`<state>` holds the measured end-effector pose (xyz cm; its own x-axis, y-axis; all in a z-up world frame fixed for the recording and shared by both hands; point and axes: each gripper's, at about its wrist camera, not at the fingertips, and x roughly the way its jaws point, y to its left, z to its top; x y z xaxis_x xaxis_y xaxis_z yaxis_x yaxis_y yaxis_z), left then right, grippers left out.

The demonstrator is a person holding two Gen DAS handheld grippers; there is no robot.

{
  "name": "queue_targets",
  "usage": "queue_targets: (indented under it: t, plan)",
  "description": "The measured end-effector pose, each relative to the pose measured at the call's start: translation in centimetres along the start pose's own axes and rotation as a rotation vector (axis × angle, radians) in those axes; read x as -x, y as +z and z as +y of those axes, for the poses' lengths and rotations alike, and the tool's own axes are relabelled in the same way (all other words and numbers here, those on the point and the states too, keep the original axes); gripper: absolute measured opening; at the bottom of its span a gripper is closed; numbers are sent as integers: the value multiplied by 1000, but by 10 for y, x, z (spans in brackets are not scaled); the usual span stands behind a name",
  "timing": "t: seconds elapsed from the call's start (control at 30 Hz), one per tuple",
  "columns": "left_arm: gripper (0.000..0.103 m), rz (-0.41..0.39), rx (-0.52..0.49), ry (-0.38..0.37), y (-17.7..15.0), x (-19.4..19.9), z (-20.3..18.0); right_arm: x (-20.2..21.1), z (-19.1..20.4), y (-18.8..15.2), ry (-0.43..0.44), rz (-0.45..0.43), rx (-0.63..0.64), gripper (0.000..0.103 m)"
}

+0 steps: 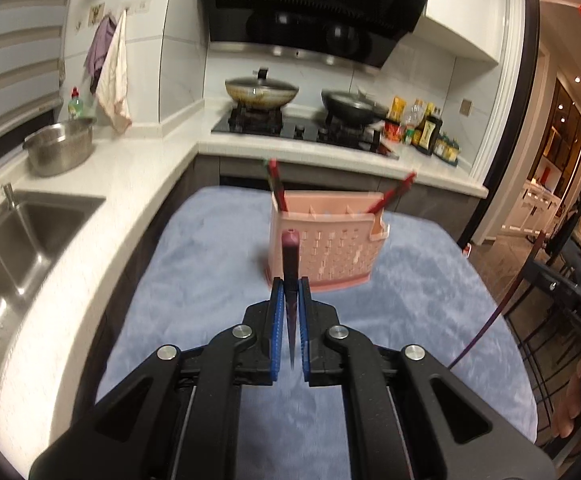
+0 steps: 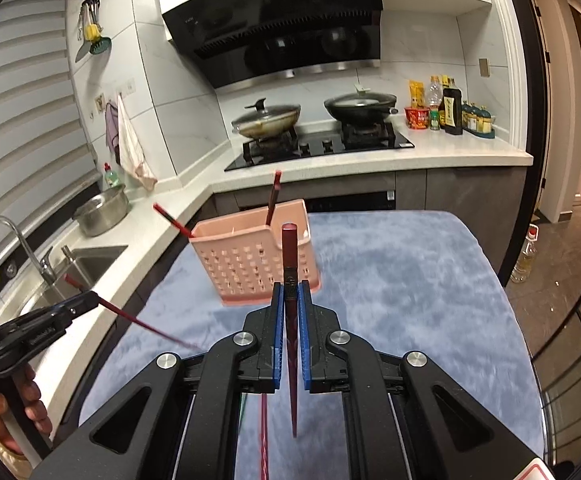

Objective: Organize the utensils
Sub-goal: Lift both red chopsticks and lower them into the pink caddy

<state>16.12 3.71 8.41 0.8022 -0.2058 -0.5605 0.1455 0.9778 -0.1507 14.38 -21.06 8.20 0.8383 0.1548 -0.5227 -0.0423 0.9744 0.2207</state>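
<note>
A pink perforated utensil basket (image 1: 326,250) stands on the blue cloth; it also shows in the right wrist view (image 2: 250,264). Dark red chopsticks (image 1: 276,184) lean in its two ends. My left gripper (image 1: 291,286) is shut on a dark red chopstick (image 1: 290,256), held upright in front of the basket; it shows at the left of the right wrist view (image 2: 90,300). My right gripper (image 2: 290,290) is shut on another dark red chopstick (image 2: 289,256), just before the basket's right end. One more chopstick (image 2: 264,432) lies on the cloth under it.
The table with the blue cloth (image 1: 210,272) stands beside a white counter with a sink (image 1: 14,240) and a steel pot (image 1: 58,150). A stove with two pans (image 2: 310,120) and sauce bottles (image 2: 450,112) lie behind. A chair (image 1: 562,304) stands at right.
</note>
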Motion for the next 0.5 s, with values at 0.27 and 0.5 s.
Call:
queue_targets:
  t: [0.27, 0.5]
  plan:
    - [7, -128, -20, -28, 63, 10, -11, -6, 3, 44, 65, -72, -37, 7]
    - [7, -260, -44, -24, 122, 13, -26, -24, 12, 107, 108, -176, -61, 7]
